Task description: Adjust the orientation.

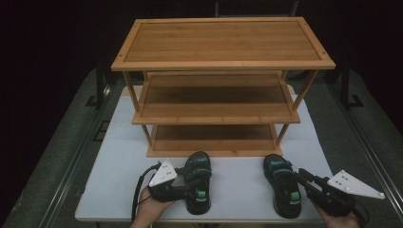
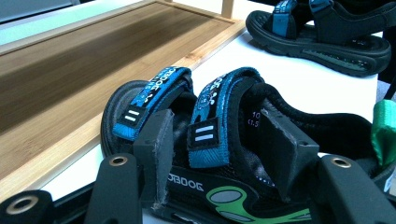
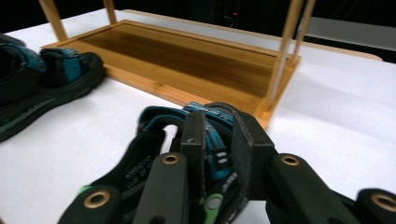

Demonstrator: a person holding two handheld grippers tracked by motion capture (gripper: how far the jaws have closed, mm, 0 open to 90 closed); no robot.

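Both sandals sit on the bench (image 1: 119, 171); our left claw (image 2: 219, 154) straddles the left sandal (image 1: 197, 180) unclosed, our right claw (image 3: 219, 140) pinches the right sandal (image 1: 281, 187); the rack (image 1: 216, 145) is unfilled.

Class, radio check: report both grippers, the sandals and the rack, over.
Left gripper open around left sandal. Right gripper shut on right sandal strap. Both sandals on table; rack shelves bare, path open.

The rack (image 1: 222, 61) is honey-brown wood. Both sandals (image 1: 198, 183) are black with blue straps and green accents; white bars and lettering mark the straps (image 2: 209, 116). The table (image 1: 119, 161) is white.
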